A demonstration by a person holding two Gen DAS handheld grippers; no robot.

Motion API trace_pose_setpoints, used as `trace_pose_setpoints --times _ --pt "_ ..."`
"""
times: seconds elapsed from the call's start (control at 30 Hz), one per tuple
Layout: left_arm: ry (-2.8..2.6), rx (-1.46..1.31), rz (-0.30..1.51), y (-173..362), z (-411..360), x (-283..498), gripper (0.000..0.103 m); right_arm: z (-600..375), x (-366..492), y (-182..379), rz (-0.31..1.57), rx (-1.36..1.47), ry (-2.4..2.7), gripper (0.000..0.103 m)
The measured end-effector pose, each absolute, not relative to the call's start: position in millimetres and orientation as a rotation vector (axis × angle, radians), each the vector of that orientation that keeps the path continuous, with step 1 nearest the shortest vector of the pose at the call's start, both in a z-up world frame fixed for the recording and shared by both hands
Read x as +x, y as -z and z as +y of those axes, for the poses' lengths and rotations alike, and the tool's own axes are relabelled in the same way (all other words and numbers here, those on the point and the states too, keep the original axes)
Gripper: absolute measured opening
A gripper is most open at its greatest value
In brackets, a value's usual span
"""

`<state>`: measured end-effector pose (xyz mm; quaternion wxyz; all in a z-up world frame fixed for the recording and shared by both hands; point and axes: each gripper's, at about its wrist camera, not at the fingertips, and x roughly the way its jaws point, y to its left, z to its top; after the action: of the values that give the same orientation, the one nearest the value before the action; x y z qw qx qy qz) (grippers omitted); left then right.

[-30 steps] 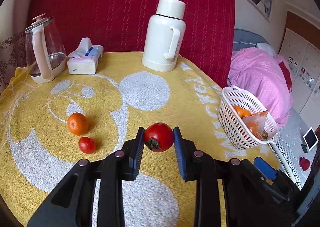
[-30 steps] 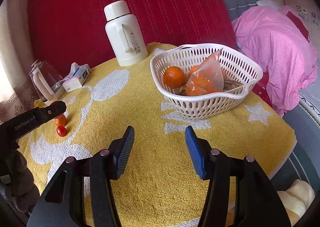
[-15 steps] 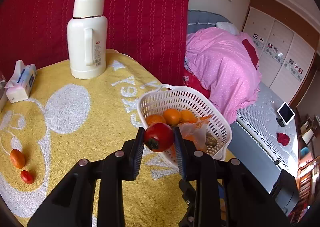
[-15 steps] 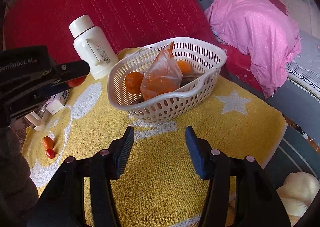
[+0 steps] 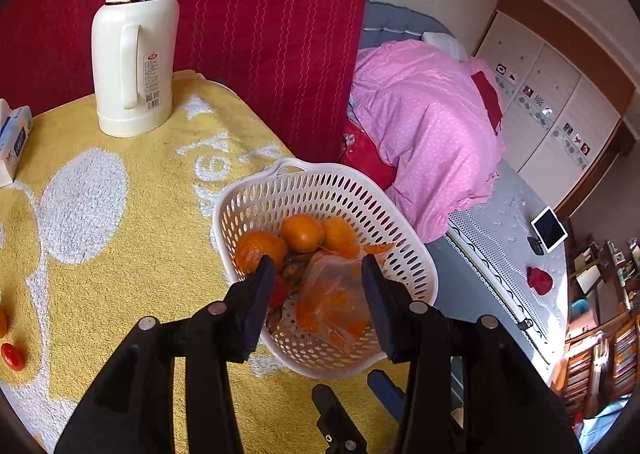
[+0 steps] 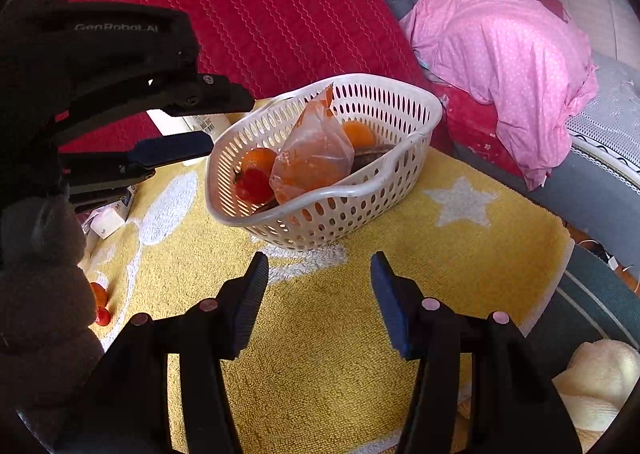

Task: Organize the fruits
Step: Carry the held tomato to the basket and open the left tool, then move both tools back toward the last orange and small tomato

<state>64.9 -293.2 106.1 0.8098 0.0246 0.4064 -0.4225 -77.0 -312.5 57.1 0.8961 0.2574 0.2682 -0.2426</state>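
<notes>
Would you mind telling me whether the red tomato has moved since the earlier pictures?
Yes. The tomato was between the left claw's pads, above the yellow cloth; the jaws have just been opening, and it now lies inside the white basket, beside an orange.

Two black hand-held tongs with blue-padded fingers

The left tongs (image 5: 318, 268) and the right tongs (image 6: 318, 264) are matte black plastic, each with two angular arms that end in flat ribbed pads (image 6: 394, 308) of dark blue. Round silver-pink screws (image 6: 430, 304) sit on top of each arm. Seen from the right wrist camera, the left tongs carry pale lettering, "GenRobot.AI" (image 6: 116, 28), along the side, and a dark fuzzy glove or sleeve (image 6: 44, 294) covers the hand behind them.
</notes>
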Motion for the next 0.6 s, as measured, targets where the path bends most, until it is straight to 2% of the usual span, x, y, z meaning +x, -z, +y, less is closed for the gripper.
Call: trace_pose_setpoints --times 0.53,0.6 --pt "0.785 0.061 0.771 -116 -247 51 0.049 -304 -77 -61 0.546 0.500 0.471 0.055" --pt "0.766 0.063 0.756 -118 -241 49 0.049 -302 -77 -62 0.539 0.489 0.464 0.060"
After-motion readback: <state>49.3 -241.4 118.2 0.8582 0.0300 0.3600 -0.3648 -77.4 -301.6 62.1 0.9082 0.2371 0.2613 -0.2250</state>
